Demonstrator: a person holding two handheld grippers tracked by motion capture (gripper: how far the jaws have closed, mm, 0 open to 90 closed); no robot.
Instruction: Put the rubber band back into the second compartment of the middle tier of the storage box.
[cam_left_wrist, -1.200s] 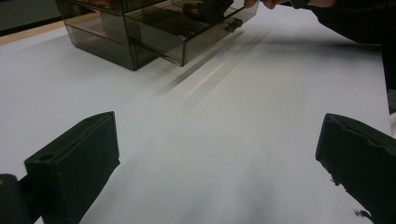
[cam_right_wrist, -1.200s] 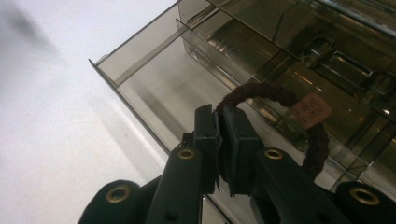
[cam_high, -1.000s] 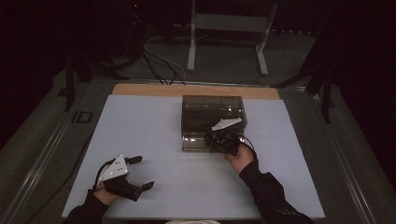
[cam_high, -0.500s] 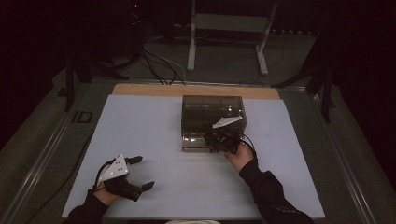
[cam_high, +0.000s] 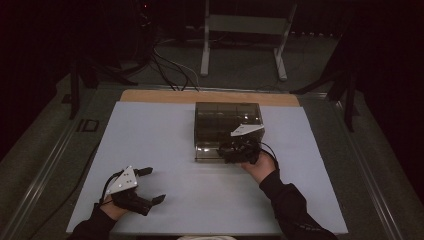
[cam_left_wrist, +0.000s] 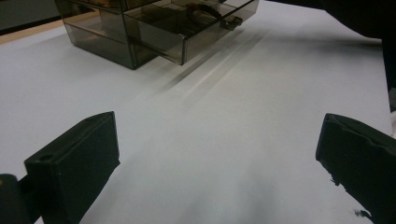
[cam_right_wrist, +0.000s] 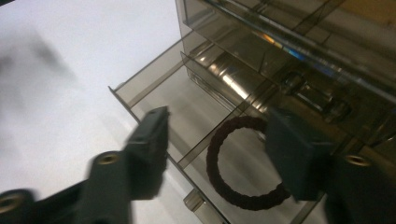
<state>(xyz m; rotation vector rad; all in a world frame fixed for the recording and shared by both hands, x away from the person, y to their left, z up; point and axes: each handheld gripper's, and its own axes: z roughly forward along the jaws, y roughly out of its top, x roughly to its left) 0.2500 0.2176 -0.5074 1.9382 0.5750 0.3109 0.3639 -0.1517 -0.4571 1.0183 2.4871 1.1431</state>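
My right tool (cam_right_wrist: 215, 140) has just opened and dropped the hair tie (cam_right_wrist: 243, 161) into the open drawer (cam_right_wrist: 154, 88); closing remains, left tool (cam_left_wrist: 219, 158) open, empty

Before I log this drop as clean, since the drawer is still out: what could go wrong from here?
The right gripper has just been opening; its jaws stand apart above the hair tie, not pressing it. Risks:
1. The hair tie lies against a thin divider in the open drawer; it may straddle it and snag on closing.
2. The fingertips hang close over the tie; lifting away could catch it.
3. Pushing the drawer one-handed might slide the organiser, as the left gripper sits far off.
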